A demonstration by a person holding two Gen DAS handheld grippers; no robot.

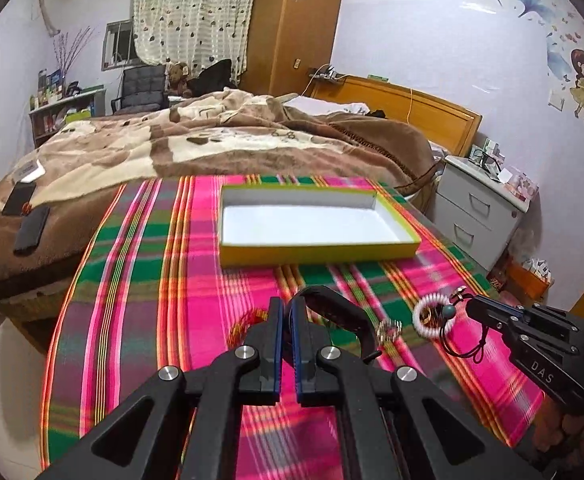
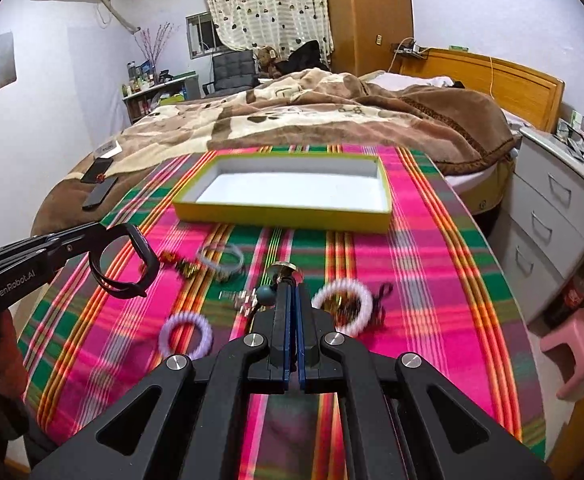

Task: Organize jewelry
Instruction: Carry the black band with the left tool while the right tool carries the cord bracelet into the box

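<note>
You're working in a home bedroom: an unmade bed [image 2: 312, 120] under a brown blanket [image 1: 211, 144], a wooden wardrobe [image 1: 296, 28], a white nightstand [image 1: 480, 208] and a curtained window [image 2: 259, 4] show it.

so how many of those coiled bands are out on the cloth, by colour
lilac coiled bands: 2
white coiled band: 1
total: 3
</note>
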